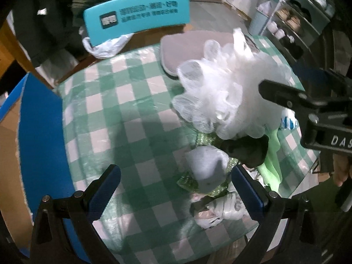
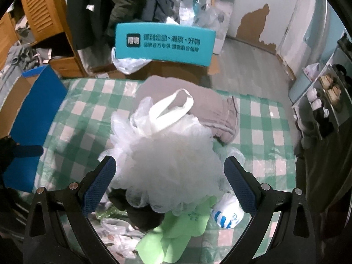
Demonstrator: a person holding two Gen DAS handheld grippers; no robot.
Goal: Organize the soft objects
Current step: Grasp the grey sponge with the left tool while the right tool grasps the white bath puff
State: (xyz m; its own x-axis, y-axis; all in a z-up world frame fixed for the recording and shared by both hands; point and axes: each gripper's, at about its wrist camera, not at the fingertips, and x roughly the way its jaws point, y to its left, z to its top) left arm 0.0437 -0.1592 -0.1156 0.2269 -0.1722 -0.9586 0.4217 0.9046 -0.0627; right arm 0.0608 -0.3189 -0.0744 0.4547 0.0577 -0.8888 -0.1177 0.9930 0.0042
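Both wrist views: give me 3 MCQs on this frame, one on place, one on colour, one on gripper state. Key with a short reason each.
1. Where does the white mesh bath pouf sit?
A. on top of the pile of soft things on the checked tablecloth
B. inside the blue box
C. on the floor

2. What colour is the cloth lying under the pouf's near side?
A. red
B. light green
C. orange

3. How do the right gripper jaws stand?
A. shut flat on the loop
B. open, one finger on each side of the pouf
C. out of view

Key:
1 A, it rests over the dark item and the green cloth, on the table.
2 B, right wrist view shows pale green fabric.
3 B, both blue pads stand wide apart around the pouf; the left gripper is open too.
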